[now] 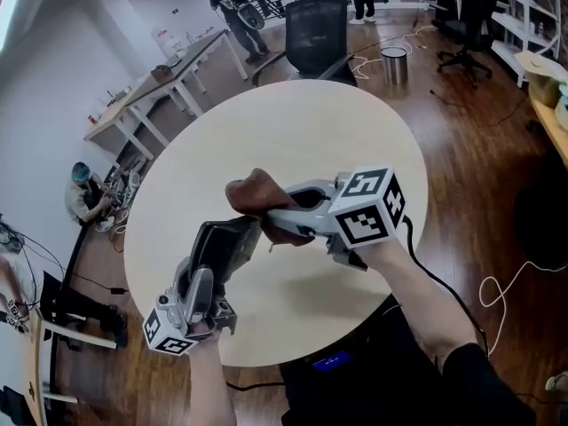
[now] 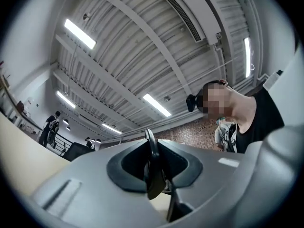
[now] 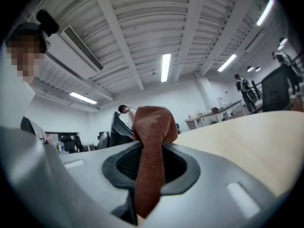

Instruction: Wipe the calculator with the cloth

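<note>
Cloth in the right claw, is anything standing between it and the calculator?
Nothing visible. The cloth, pinched in the right claw, sits right by the upper end of the calculator, which the left claw holds above the table. Whether they touch is unclear.

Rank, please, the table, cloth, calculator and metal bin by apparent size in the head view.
1. table
2. cloth and calculator: look alike, each partly hidden, so unranked
3. metal bin, small partly because it stands far off
</note>
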Motion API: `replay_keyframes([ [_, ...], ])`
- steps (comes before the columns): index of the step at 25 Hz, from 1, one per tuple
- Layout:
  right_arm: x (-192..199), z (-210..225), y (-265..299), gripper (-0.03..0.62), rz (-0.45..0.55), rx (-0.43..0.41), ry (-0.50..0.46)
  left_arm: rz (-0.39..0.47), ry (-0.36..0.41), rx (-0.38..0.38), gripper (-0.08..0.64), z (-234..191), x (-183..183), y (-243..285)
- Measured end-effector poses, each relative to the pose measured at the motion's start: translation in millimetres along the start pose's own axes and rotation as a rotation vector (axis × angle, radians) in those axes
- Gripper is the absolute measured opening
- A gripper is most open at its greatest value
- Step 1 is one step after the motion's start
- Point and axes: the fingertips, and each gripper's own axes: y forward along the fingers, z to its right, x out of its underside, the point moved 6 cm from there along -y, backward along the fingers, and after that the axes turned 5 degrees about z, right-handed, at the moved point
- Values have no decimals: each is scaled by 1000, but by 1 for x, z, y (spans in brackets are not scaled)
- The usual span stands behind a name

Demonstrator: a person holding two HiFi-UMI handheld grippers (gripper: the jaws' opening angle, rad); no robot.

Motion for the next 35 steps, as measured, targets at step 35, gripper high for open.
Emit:
replay_keyframes([
  [35, 30, -33, 13, 83, -252, 67, -585, 366, -819, -538, 67, -66, 60, -17],
])
